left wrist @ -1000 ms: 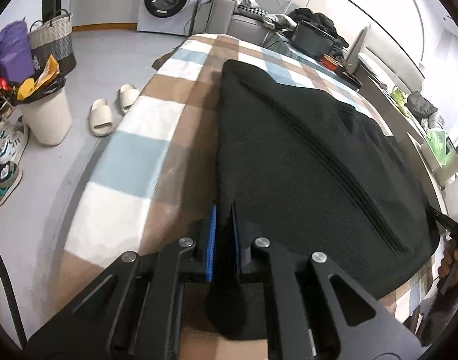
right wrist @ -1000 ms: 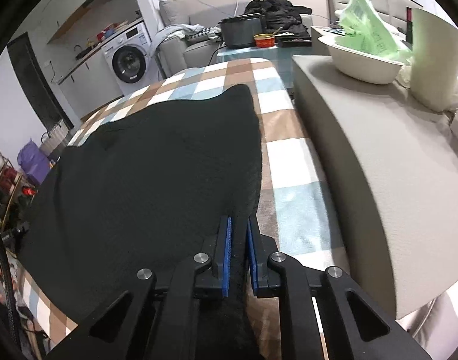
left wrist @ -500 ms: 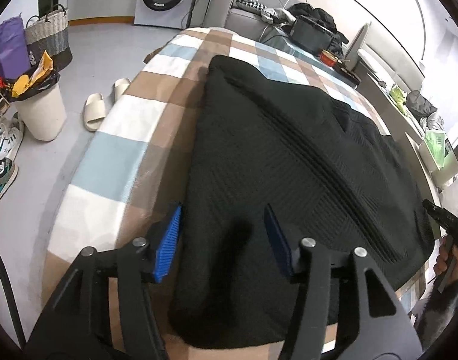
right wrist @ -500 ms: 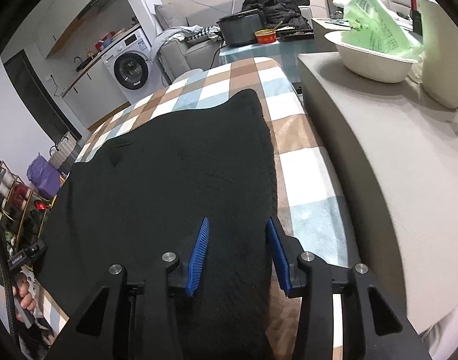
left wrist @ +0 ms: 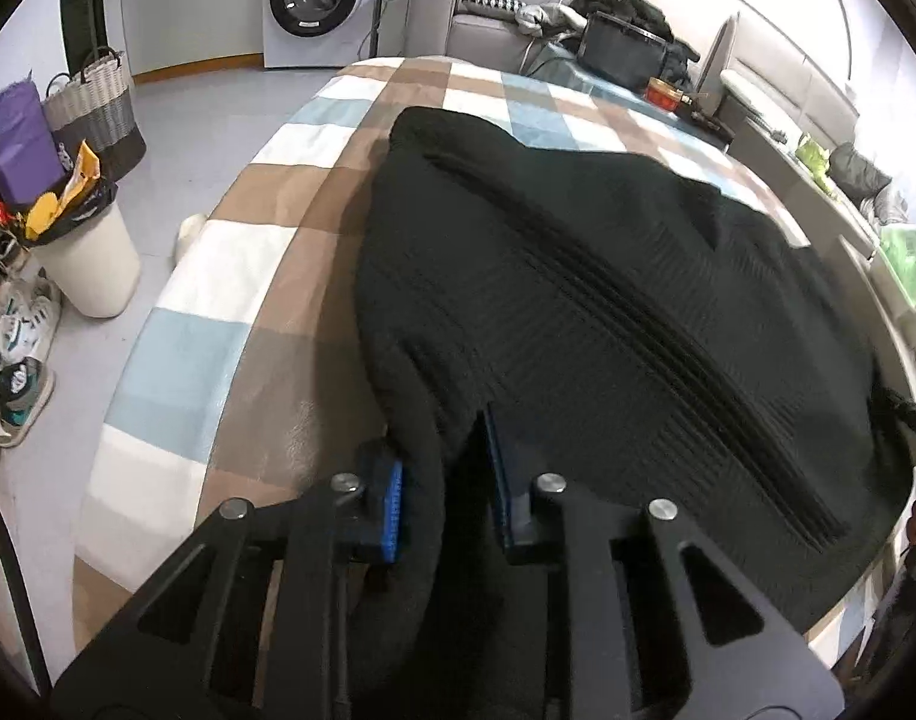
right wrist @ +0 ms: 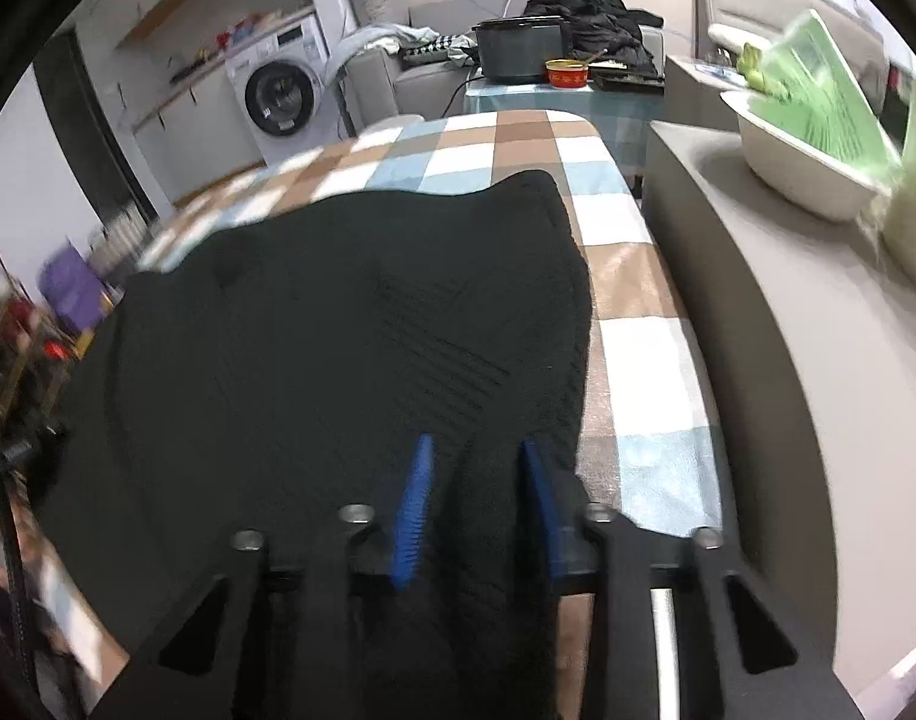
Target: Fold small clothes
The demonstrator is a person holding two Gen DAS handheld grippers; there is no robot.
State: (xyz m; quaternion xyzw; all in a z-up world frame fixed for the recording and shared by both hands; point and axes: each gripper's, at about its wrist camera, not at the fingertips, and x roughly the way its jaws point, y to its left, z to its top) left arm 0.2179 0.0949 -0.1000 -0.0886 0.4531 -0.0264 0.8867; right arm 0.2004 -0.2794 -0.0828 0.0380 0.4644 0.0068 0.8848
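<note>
Left wrist view: my left claw has its blue pads part-spread, with a bunched fold of the black knit garment sitting between them at 6 o'clock. I cannot tell whether the cloth is truly pinched. The garment lies spread over the checked table, running off toward 1 o'clock. I want the pads seated well onto the hem and firmly bearing on it before any lift.

Right wrist view: my right claw also stands part-spread astride the garment's near edge at 6 o'clock, by its right-hand side; the cloth's far corner reaches 12 o'clock. The picture is smeared, so contact is unclear. I judge the fold goes best if both claws take equal bites at matching corners and travel level together, keeping the edge taut.
</note>
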